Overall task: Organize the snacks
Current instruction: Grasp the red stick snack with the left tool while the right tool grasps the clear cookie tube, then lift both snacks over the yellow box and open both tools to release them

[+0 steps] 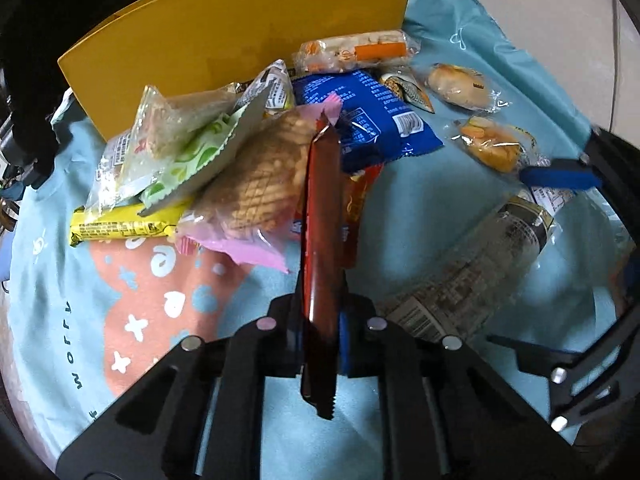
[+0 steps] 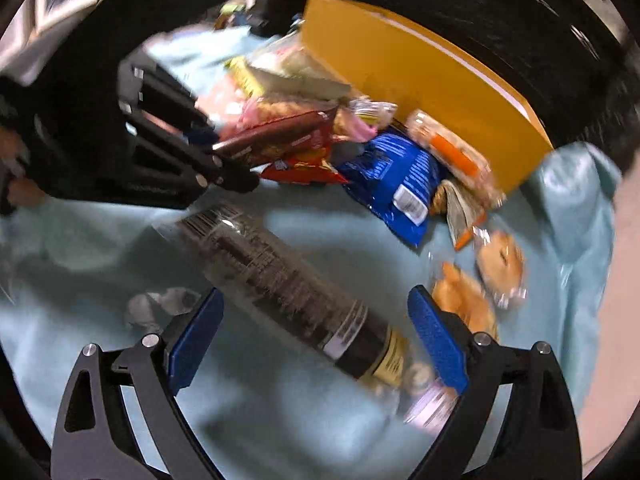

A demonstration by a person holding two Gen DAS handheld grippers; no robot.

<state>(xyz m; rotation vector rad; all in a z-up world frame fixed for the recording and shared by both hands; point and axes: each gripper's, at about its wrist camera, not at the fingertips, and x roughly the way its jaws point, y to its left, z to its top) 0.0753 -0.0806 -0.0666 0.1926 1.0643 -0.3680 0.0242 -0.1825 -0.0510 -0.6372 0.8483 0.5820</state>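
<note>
At the far side of the teal cloth (image 1: 420, 216) stands the big yellow box (image 1: 240, 48). My guess is that's where the snacks are meant to end up, since most of them are heaped right against its near wall. The pile (image 1: 224, 152) runs from a yellow bar on the left to a blue packet (image 1: 372, 120) on the right, with two small buns in clear wrap lying apart, further right.

Near the middle right lies a long clear sleeve of dark cookies (image 2: 288, 280), on its own on the cloth. The right gripper (image 2: 316, 344) hangs over it with jaws wide, one blue pad on each side, not touching as far as I can tell. Looks lined up for a grab across its width.

The left gripper (image 1: 320, 340) is pinched tight on a slim dark-red snack bar (image 1: 322, 216), edge-on, its far end still resting at the pile.
</note>
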